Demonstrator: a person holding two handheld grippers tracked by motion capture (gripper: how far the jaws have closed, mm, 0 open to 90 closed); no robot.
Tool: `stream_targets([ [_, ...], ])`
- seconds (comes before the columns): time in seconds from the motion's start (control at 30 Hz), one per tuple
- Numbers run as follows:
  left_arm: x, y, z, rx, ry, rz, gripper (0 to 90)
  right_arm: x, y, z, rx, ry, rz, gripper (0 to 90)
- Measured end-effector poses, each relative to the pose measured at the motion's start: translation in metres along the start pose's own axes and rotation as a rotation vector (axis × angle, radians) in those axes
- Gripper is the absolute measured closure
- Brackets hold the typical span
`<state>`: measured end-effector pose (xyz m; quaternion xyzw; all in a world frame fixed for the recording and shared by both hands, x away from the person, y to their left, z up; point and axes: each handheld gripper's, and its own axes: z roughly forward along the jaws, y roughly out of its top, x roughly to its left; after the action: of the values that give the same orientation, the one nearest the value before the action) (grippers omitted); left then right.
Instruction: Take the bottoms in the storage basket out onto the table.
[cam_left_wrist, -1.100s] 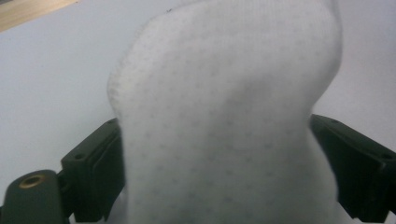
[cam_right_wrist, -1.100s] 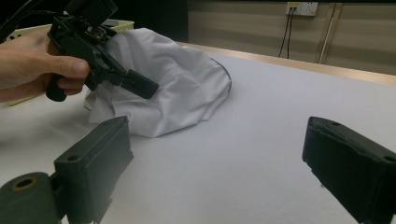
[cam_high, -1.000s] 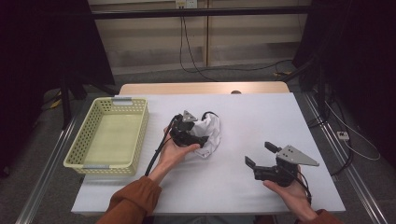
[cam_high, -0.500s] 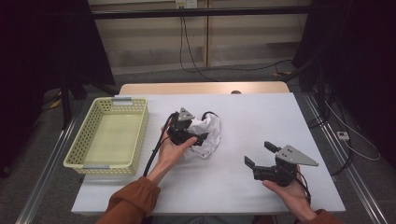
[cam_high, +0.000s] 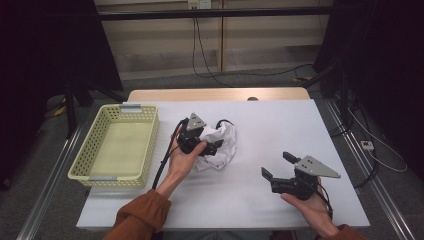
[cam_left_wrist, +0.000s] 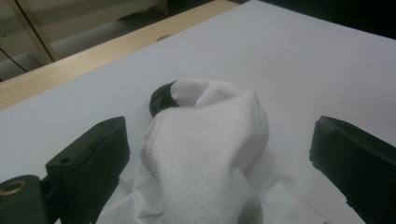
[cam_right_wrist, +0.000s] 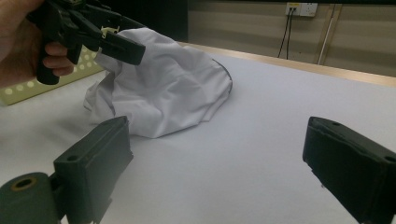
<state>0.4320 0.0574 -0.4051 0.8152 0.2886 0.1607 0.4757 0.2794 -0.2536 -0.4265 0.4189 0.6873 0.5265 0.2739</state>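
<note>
Cloth (cam_high: 218, 146), white and crumpled into a loose heap with a dark edge showing at its far side, lies near the middle of the white worktop (cam_high: 280, 125), well apart from the yellow basket (cam_high: 116, 147) that stands empty at the left. Grasping appears to be the step in hand: the left claw (cam_high: 212, 146) sits right at the heap, and in the left gripper view its two jaws stand wide apart with a raised fold of the cloth (cam_left_wrist: 205, 154) between them, not yet pinched. The right claw (cam_high: 275, 165) hovers over bare worktop to the right of the heap, also spread wide and holding nothing; its own view looks across at the cloth (cam_right_wrist: 163, 84) and at the other hand (cam_right_wrist: 21, 42). The next move, as I judge it, calls for the left jaws to close firmly on that fold, low enough to catch a good bunch of fabric, so the cloth can be lifted, most likely toward the basket.
</note>
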Motion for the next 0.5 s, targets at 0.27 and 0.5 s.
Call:
stream_targets([
  [0.27,-0.002,0.006,-0.012,-0.011,0.060,0.015,5.7,0.000,0.000,0.000,0.001,-0.001,-0.007,7.3],
  [0.5,-0.005,0.012,-0.027,-0.048,0.095,0.014,6.8,0.000,0.000,-0.001,0.000,-0.001,-0.008,7.3],
])
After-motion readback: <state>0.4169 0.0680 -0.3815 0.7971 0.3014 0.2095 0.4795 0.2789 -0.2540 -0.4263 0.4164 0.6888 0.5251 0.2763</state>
